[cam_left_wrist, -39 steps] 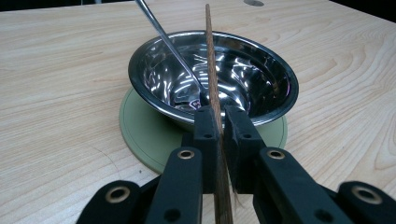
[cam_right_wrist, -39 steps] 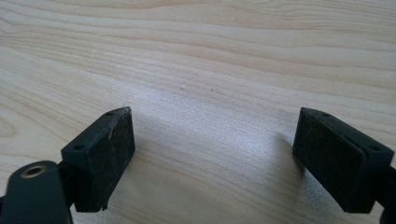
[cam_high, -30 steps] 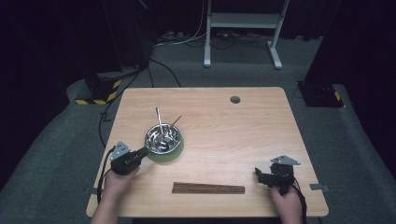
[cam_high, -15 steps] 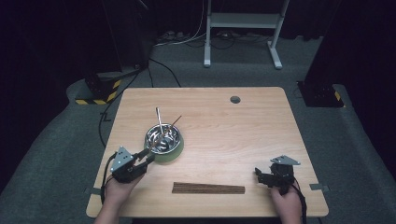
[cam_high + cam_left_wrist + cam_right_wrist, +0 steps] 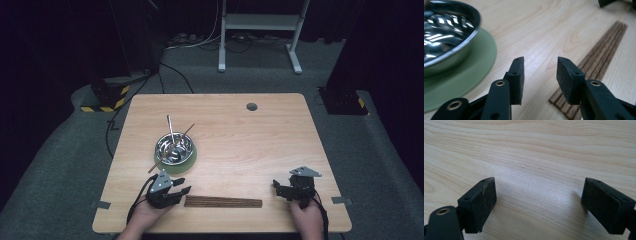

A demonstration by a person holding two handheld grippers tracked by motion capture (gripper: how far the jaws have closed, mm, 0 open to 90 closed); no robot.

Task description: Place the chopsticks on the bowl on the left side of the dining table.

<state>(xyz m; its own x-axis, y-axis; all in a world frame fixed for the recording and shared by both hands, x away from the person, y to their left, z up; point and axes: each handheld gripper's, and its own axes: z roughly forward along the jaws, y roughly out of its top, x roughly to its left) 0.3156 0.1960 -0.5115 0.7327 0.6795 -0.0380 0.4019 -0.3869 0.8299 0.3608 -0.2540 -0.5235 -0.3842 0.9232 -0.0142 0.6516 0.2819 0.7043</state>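
Left gripper view: left tool (image 5: pixel 540 72) opening, empty, beside chopsticks (image 5: pixel 596 60); right tool (image 5: pixel 281 188) open.

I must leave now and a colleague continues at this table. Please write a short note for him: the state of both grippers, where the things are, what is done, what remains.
Left gripper: jaws have just been opening, nothing between them, low at the left end of the chopstick bundle.
Right gripper: open, empty, resting over bare table right of the bundle.
Things: steel bowl on a green mat, one metal stick and one brown chopstick leaning in it.
Done: those two sticks are in the bowl.
Left: probably take the next chopstick from the bundle and put it in the bowl.
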